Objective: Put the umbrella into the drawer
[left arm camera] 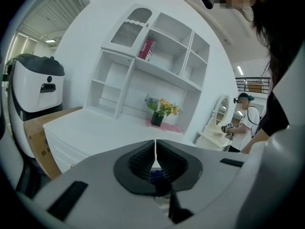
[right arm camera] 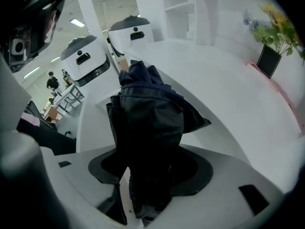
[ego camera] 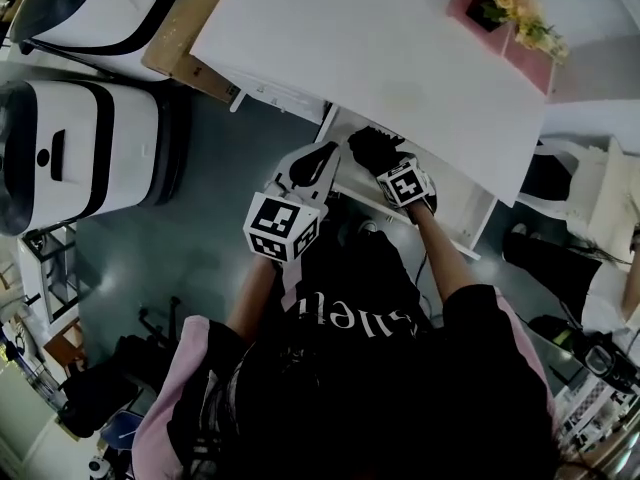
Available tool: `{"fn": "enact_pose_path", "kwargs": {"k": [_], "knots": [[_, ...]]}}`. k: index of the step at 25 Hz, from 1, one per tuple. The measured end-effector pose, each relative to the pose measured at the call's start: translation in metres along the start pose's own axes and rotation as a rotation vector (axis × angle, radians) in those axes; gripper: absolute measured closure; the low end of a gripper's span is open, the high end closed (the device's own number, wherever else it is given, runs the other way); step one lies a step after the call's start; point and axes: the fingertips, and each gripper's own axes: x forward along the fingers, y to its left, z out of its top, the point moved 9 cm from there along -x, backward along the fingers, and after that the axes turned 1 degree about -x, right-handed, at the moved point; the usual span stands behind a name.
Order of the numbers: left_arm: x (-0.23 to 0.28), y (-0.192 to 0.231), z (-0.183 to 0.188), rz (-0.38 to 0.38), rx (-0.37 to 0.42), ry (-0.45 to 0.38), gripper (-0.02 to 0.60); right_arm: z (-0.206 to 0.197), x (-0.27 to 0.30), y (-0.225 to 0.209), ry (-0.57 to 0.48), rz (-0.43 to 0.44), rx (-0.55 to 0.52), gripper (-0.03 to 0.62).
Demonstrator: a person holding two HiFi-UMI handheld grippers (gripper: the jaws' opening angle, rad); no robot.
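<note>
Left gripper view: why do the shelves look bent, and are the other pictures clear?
Left gripper view: the wide lens bows the shelves, and the corners go dark. Right gripper view: the umbrella is near black, folds hard to see. Head view: dim, the person's top a dark mass.

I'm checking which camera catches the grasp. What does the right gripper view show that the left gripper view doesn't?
Only the right gripper view: the umbrella clamped in the right gripper. Only the left gripper view: the left gripper, jaws together, and a red book. Both: the flowers, the white desk and a white machine.
</note>
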Motion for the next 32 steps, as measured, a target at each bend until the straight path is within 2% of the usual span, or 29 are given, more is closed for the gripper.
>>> {"fn": "enact_pose_path", "kwargs": {"k": [5,10,17,32], "knots": [[-0.001,0.011,-0.002,0.016,-0.004,0.016,0.561,-0.005,0.014,-0.009,0.026,-0.060,0.030,0.313],[0.001,0.016,-0.004,0.014,-0.012,0.032,0.561,-0.012,0.020,-0.023,-0.017,-0.105,0.115,0.313],[0.013,0.013,-0.002,-0.032,0.006,0.052,0.561,-0.009,0.032,-0.023,-0.064,-0.151,0.179,0.313],[0.027,0.012,-0.002,-0.081,0.018,0.074,0.561,-0.013,0.038,-0.027,-0.062,-0.101,0.200,0.312]]}}
